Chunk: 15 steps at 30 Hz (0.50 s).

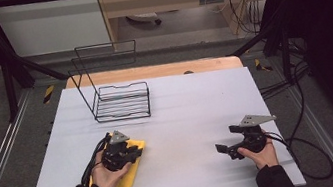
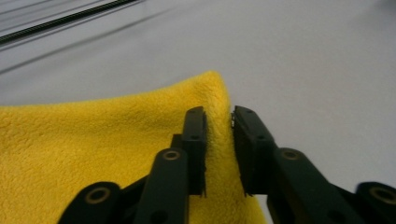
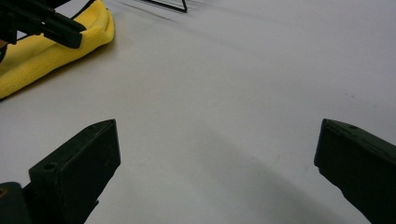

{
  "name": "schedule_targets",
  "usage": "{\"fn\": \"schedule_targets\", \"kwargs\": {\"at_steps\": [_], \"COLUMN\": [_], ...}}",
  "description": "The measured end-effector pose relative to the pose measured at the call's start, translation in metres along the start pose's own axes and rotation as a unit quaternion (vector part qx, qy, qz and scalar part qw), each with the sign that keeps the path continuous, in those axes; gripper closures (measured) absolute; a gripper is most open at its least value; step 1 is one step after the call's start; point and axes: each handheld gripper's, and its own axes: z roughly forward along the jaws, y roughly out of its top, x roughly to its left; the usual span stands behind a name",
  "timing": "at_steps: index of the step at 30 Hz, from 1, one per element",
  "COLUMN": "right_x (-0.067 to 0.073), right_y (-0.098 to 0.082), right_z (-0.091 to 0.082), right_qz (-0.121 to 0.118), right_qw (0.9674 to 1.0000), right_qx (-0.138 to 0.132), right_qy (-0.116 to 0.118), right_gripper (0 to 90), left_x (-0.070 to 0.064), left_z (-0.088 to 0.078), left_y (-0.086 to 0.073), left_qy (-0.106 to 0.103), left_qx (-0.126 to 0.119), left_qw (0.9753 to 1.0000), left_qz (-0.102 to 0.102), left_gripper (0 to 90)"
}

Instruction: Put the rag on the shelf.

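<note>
While the high view is looking down on the grey table (image 1: pixel 196 99), the left gripper (image 1: pixel 131 154) is sitting over the far right corner of one yellow cloth (image 1: pixel 130 177) at the near left, and the right gripper (image 1: pixel 228 150) is resting well apart at the near right, over bare table. One black wire rack (image 1: pixel 120 101) is standing farther back on the left, so the count is running to one cloth, one rack, two grippers. Along the left gripper view, the jaws are standing a little apart with a raised fold of the cloth (image 2: pixel 93 154) between them; the pads are barely touching it, so the step looks like a release or a re-grip at this corner. Along the right gripper view, the jaws are gaping wide and holding nothing, with the cloth (image 3: pixel 51 51) lying far left. Next, the left jaws will probably be needing a firmer pinch before any lifting or folding.
</note>
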Motion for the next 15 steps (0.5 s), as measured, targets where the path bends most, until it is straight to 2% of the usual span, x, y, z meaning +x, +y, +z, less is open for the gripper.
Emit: {"fn": "schedule_targets", "kwargs": {"at_steps": [1, 2, 3, 4, 5, 6, 7, 8, 9, 10, 11, 12, 13, 14, 15], "right_x": [0.000, 0.002, 0.002, 0.004, 0.004, 0.007, 0.007, 0.010, 0.010, 0.015, 0.015, 0.021, 0.021, 0.026, 0.026], "right_y": [0.000, 0.001, 0.001, 0.002, 0.002, 0.004, 0.004, 0.006, 0.006, 0.008, 0.008, 0.011, 0.011, 0.014, 0.014], "right_z": [0.000, 0.001, 0.001, 0.001, 0.001, 0.003, 0.003, 0.004, 0.004, 0.007, 0.007, 0.011, 0.011, 0.014, 0.014], "right_qz": [0.000, -0.004, -0.004, -0.008, -0.008, -0.008, -0.008, -0.010, -0.010, -0.014, -0.014, -0.014, -0.014, -0.015, -0.015], "right_qw": [1.0000, 1.0000, 1.0000, 1.0000, 1.0000, 1.0000, 1.0000, 0.9999, 0.9999, 0.9999, 0.9999, 0.9998, 0.9998, 0.9998, 0.9998], "right_qx": [0.000, -0.001, -0.001, 0.000, 0.000, -0.002, -0.002, -0.002, -0.002, -0.001, -0.001, 0.003, 0.003, 0.001, 0.001], "right_qy": [0.000, -0.003, -0.003, -0.005, -0.005, -0.006, -0.006, -0.006, -0.006, -0.009, -0.009, -0.013, -0.013, -0.013, -0.013], "right_gripper": [0.9, 0.9, 0.9, 0.9, 0.9, 1.0, 1.0, 1.0, 1.0, 1.0, 1.0, 0.9, 0.9, 0.9, 0.9], "left_x": [0.001, 0.003, 0.003, 0.008, 0.008, 0.016, 0.016, 0.027, 0.027, 0.039, 0.039, 0.052, 0.052, 0.065, 0.065], "left_z": [-0.002, -0.011, -0.011, -0.024, -0.024, -0.039, -0.039, -0.052, -0.052, -0.063, -0.063, -0.072, -0.072, -0.080, -0.080], "left_y": [0.000, 0.001, 0.001, 0.001, 0.001, 0.001, 0.001, -0.003, -0.003, -0.012, -0.012, -0.022, -0.022, -0.033, -0.033], "left_qy": [-0.004, 0.001, 0.001, 0.001, 0.001, 0.002, 0.002, 0.009, 0.009, 0.012, 0.012, 0.023, 0.023, 0.034, 0.034], "left_qx": [0.000, -0.014, -0.014, -0.029, -0.029, -0.039, -0.039, -0.043, -0.043, -0.042, -0.042, -0.041, -0.041, -0.030, -0.030], "left_qw": [1.0000, 0.9998, 0.9998, 0.9995, 0.9995, 0.9991, 0.9991, 0.9988, 0.9988, 0.9989, 0.9989, 0.9988, 0.9988, 0.9989, 0.9989], "left_qz": [0.004, 0.012, 0.012, 0.017, 0.017, 0.019, 0.019, 0.021, 0.021, 0.017, 0.017, 0.015, 0.015, 0.010, 0.010], "left_gripper": [71.3, 62.4, 58.9, 54.5, 51.7, 47.9, 45.3, 42.7, 40.8, 38.6, 38.1, 38.3, 38.3, 38.4, 38.7]}}
